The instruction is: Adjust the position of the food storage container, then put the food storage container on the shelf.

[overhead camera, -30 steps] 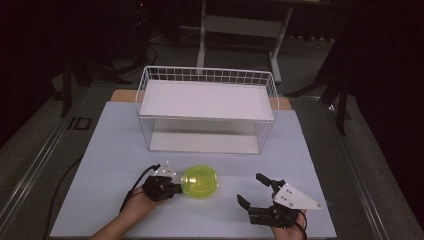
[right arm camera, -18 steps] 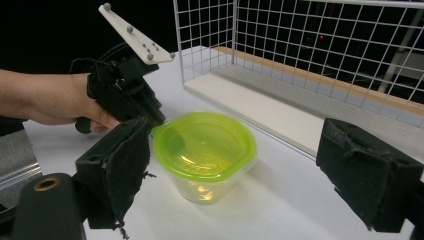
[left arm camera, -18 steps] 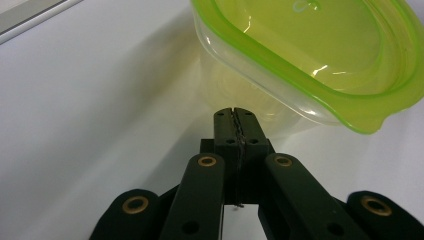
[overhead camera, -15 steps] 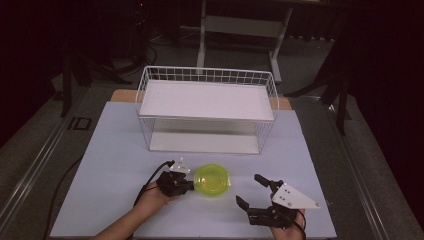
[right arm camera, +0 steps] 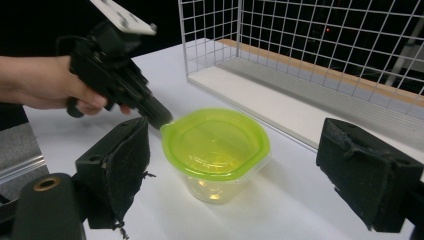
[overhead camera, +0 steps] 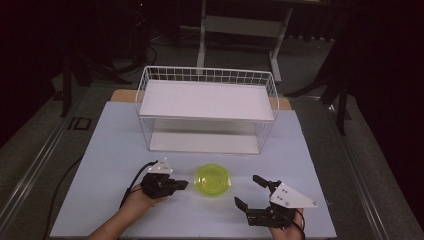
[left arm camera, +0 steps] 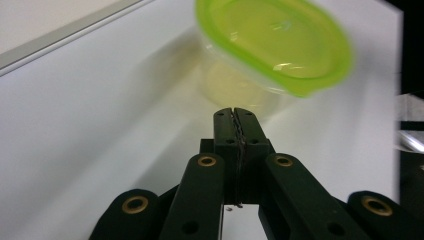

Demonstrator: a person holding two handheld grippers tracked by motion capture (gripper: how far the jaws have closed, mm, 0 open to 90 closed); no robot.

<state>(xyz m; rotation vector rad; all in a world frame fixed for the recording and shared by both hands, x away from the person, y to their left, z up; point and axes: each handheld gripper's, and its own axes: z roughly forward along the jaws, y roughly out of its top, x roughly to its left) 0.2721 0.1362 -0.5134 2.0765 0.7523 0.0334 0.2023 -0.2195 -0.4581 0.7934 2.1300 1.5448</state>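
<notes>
I am working at a white table with a two-jaw tool in each hand, and between them is sitting a small clear plastic container (overhead camera: 212,180) with a lime-green snap-on lid (right arm camera: 215,141), upright on the tabletop in front of a white wire basket (overhead camera: 207,111). I judge the container to be light and probably empty, with thin, slightly flexible walls and a smooth, slippery surface, so it is likely to slide or tip under a sideways touch rather than stay put. The firmest place to take hold looks like the lid's overhanging rim, or the tub's body just under that rim with one jaw on each side. My left gripper (overhead camera: 181,184) is pointing at the container with its jaws pressed fully together and holding nothing; in the left gripper view its closed tip (left arm camera: 234,117) is sitting just short of the tub's near wall, below the lid edge, and in the right gripper view it appears to be right at a small tab on the rim, though I cannot tell whether it is touching. My right gripper (overhead camera: 251,193) is spread wide and empty, and in the right gripper view the container is lying ahead of and between its two padded fingers (right arm camera: 122,165), apart from both.
</notes>
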